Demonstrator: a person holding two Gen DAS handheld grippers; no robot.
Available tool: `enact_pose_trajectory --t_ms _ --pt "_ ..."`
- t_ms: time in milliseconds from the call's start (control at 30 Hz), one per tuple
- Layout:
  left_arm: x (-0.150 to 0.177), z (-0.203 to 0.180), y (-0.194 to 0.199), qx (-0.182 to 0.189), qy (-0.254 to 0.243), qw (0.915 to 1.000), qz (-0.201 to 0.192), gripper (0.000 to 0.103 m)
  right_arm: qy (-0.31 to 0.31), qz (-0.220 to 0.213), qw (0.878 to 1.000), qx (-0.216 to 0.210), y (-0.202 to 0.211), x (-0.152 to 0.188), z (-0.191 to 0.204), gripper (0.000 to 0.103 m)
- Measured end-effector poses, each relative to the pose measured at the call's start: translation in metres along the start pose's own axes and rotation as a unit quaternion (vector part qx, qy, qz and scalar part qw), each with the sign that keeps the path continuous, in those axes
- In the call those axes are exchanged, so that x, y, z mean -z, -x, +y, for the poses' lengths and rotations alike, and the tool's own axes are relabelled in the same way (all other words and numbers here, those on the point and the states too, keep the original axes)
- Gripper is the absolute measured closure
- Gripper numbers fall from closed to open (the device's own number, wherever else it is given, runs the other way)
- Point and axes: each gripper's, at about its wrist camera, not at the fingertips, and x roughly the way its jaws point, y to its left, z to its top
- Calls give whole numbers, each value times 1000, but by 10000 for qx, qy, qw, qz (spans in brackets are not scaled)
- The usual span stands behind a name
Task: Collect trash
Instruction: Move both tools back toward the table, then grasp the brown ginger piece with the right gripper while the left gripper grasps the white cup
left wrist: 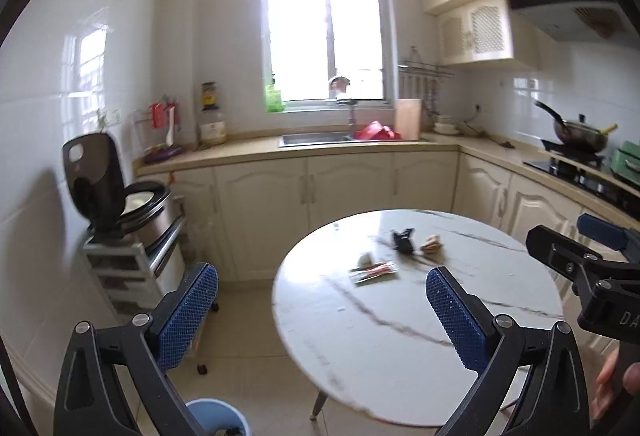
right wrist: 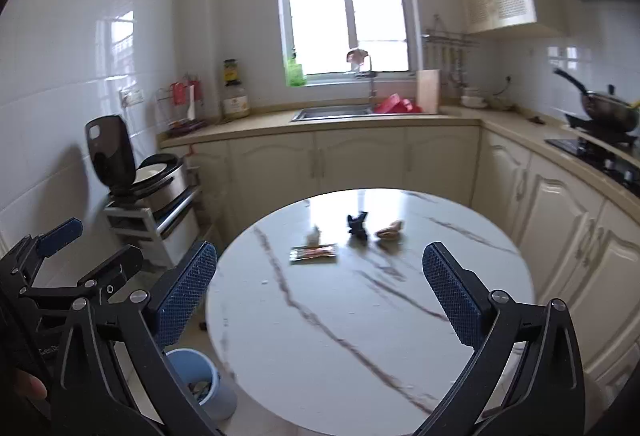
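wrapper (right wrist: 314, 253) lies on table (right wrist: 360, 356) beyond right hand-held gripper (right wrist: 320, 292).

Left tongs (left wrist: 322, 316): black angular frame, triangular cut-outs in the arms
Right tongs (right wrist: 320, 294): same black build
Pads (right wrist: 186, 292): blue, dotted grid texture, flat rectangular
Screws (left wrist: 141, 319): round silver heads at the arm joints
Markings: white lettering on the black body, only partly legible
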Motion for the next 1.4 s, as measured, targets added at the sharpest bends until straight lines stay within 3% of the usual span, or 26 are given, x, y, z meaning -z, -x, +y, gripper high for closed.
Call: enact_pose_trajectory --t_ms 200,433,633,767,1000,1167,1333,1400 --pt "-2 -32 -17 233 -67 9997 71 1 -199 4 9996 218 2 0 -44 0" --pt "-25 -32 -95 291 -293 9988 271 1 -194 155 9990 371 -26 -2 -70 0" --pt "-46 -24 -184 164 -447 9966 666 1 -90 711 9962 504 -97 -2 -88 0" --pt "-52 -20 -254 191 -504 9920 1145 1 -45 1180 9917 516 -159 3 -97 0" --pt "-59 8 -347 162 -384 9838 1743 1 -214 2107 9758 545 -280 15 -115 0" --pt "-72 19 -408 181 -348 9798 1959 1 -440 2424 9672 625 -335 21 -126 0" --pt "-87 15 -467 380 -311 9754 2148 1 -651 2612 9611 610 -367 24 -137 9" --pt "-89 14 -491 423 -313 9730 2247 1 -656 2696 9591 567 -374 25 -138 23"
